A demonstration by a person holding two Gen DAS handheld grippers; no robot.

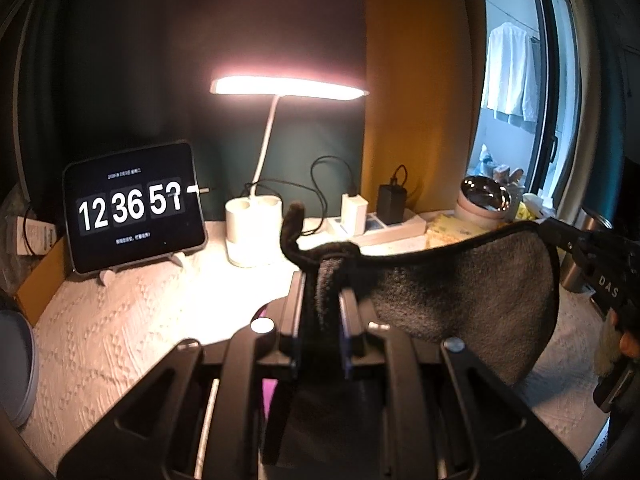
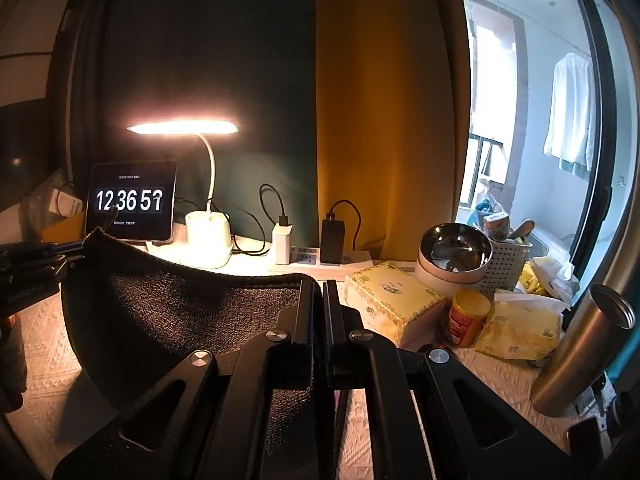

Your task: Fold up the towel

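- Left wrist view: we have our left gripper [image 1: 322, 312] clamped tight on one top corner of the dark grey terry towel [image 1: 460, 300], jaws closed down to the thickness of the cloth, a small tail of hem sticking up above them.
- The towel's top edge runs out to the right, sagging slightly, up to our right gripper [image 1: 560, 236] at the far corner; so the long axis lies side to side between us, and the cloth hangs down from that edge above the white textured tablecloth [image 1: 120, 320].
- Only this view shows a pink patch under the left gripper; what it is we cannot tell.
- Behind: the black tablet clock [image 1: 134, 208] reading 12 36 and the lit white desk lamp [image 1: 288, 88].
- Right wrist view: our right gripper [image 2: 318, 308] is pinched shut on the towel [image 2: 180, 312], whose upper edge climbs leftwards to the left gripper [image 2: 76, 246], the sheet drooping below.
- This side alone shows the yellow tissue pack [image 2: 392, 300], the orange-lidded jar [image 2: 468, 316], the steel bowl [image 2: 454, 248], the white slotted basket [image 2: 508, 264] and the steel tumbler [image 2: 588, 348], all to the right of the towel.
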